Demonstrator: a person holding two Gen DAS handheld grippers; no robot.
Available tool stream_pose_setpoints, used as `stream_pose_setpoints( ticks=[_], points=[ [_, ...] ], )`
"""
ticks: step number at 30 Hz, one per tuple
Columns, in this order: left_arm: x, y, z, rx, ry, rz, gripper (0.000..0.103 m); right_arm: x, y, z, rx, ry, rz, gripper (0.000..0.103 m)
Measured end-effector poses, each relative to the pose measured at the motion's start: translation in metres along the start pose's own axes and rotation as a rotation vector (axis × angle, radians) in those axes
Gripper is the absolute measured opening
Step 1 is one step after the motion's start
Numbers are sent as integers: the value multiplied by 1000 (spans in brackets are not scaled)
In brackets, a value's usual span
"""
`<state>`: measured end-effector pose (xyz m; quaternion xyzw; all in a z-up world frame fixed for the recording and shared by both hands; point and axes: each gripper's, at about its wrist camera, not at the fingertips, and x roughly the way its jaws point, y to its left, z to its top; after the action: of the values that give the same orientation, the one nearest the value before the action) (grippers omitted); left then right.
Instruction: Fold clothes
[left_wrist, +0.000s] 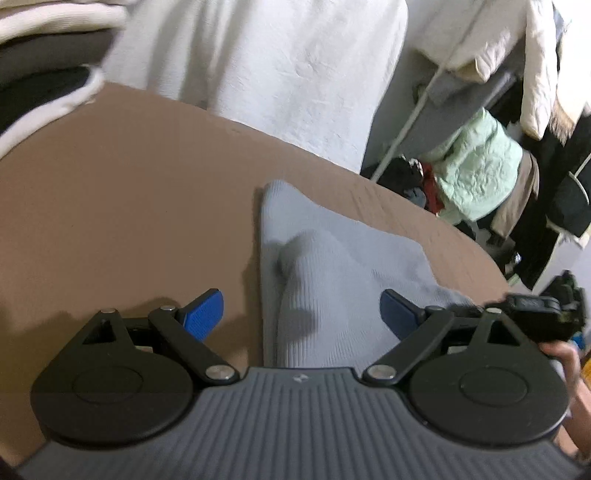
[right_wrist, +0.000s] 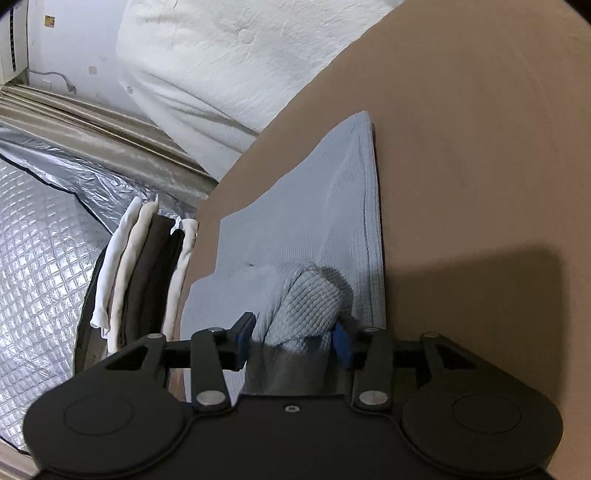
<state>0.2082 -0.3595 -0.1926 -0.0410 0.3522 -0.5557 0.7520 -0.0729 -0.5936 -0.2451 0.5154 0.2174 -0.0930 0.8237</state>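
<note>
Two tools: left hand-held gripper (left_wrist: 301, 314) gapes above grey garment (left_wrist: 332, 266); right hand-held gripper (right_wrist: 293, 334) pinches its bunched fabric.

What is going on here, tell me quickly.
A person is folding a light blue knit garment on a brown surface with a hand-held gripper in each hand. The right hand-held gripper is shut on a bunched part of the garment. The left hand-held gripper is open, its jaws on either side of the fabric. A stack of folded clothes sits nearby.
</note>
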Motion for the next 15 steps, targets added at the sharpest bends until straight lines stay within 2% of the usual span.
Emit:
stream_pose_setpoints(
  ticks=[1,2,4,6,7,8,9,11,15],
  points=[
    [12,2,6,-12,14,-27,68,2,1,1,-6,-5,-3,50],
    [24,5,12,-25,34,-53,65,3,3,0,-31,-14,-8,45],
    [48,9,19,-51,108,-72,65,5,5,1,-79,-10,-30,42],
    [62,9,17,-27,147,-59,62,6,7,2,-126,-6,-50,42],
    [65,7,15,-6,156,-50,45,5,6,3,-132,-4,-50,42],
    [66,3,12,26,161,-49,19,4,6,4,-139,-2,-50,42],
    [63,-2,12,56,162,-43,9,3,7,5,-149,-2,-48,42],
    [58,-12,12,114,163,-25,6,-5,24,5,-229,-30,-11,26],
    [37,-38,35,191,74,8,5,-21,60,6,-390,-86,63,22]
  ],
)
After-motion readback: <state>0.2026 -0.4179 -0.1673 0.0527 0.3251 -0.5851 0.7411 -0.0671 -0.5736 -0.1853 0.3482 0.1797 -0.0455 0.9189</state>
